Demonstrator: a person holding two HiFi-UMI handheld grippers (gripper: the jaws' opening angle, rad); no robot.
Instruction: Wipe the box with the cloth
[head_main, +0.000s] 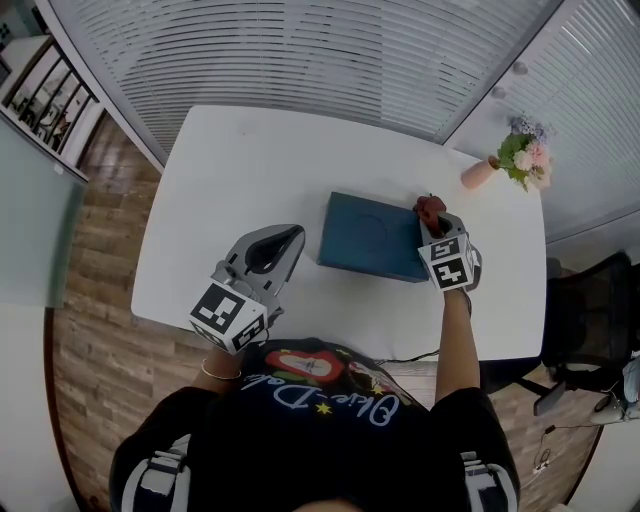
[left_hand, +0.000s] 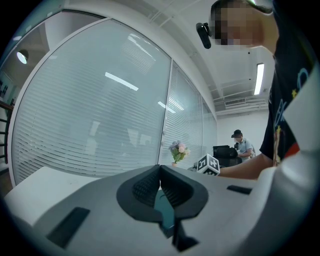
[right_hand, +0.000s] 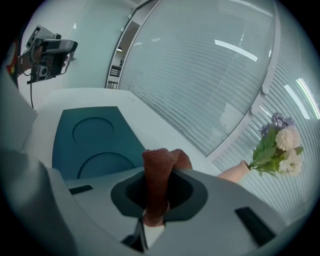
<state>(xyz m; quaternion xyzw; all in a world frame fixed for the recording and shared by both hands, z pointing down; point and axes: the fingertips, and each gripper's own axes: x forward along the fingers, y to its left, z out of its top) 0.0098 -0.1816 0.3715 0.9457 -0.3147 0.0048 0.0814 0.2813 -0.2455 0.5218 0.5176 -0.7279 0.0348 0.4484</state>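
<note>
Bright, even light off the ceiling strip (left_hand: 259, 78), streaky glare across the glass wall (left_hand: 90, 130), heavy fisheye warp, dark corners, nearest stuff kinda soft.

Woven cloth (right_hand: 159, 170), matt box (right_hand: 95, 142)

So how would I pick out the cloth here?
On the white table, find the flat dark-teal box near the middle. At its far right corner, the rust-red woven cloth is pinched in the right gripper, the only fabric on the table.
</note>
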